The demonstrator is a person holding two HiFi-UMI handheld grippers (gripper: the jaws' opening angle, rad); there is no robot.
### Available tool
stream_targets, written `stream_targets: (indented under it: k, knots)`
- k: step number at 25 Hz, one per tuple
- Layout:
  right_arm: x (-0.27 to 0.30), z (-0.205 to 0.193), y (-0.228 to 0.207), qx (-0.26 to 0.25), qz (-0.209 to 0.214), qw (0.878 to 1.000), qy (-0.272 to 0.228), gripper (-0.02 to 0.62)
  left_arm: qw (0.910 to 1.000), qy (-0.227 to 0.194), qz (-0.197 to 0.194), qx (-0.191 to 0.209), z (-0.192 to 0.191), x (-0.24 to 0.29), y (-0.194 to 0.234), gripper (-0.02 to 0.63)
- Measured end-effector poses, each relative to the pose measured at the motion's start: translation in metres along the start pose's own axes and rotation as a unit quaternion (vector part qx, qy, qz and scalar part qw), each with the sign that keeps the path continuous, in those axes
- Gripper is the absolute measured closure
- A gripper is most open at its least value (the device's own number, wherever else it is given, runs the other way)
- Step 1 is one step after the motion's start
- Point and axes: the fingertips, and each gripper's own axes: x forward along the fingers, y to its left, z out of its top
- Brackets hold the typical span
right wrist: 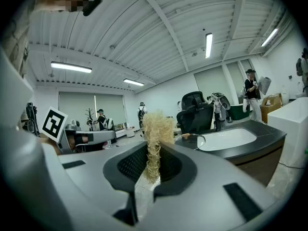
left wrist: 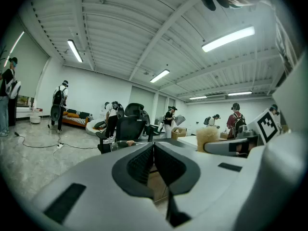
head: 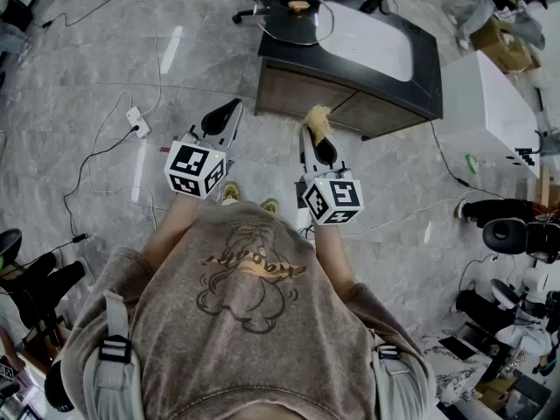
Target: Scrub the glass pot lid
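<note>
Scrubbing not begun — right gripper (head: 318, 138) clamps a fibre scrubber (head: 318, 119); left gripper (head: 222, 115) closed, empty. The glass pot lid (head: 294, 20) sits apart on the counter (head: 385, 90) — untouched.

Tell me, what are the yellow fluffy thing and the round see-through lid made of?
The pale yellow fluffy scrubber looks like tangled plant fibre, maybe loofah: dry, stringy, matte strands. The round see-through pot lid looks like smooth glass: the dark counter shows through it.
</note>
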Motion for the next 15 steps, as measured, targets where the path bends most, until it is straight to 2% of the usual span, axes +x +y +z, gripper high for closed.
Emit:
stream_targets:
  k: [10,15]
  knots:
    - [0.016,0.002,0.005,0.013,-0.002,1.0,-0.001,0.546,0.9999,0.007,-0.005,-0.005,0.002,0.009,0.015,0.588]
    - [0.023,0.004,0.008,0.019,-0.007,1.0,-0.003,0.546,0.9996,0.015,-0.02,-0.009,-0.001,0.015,0.024,0.588]
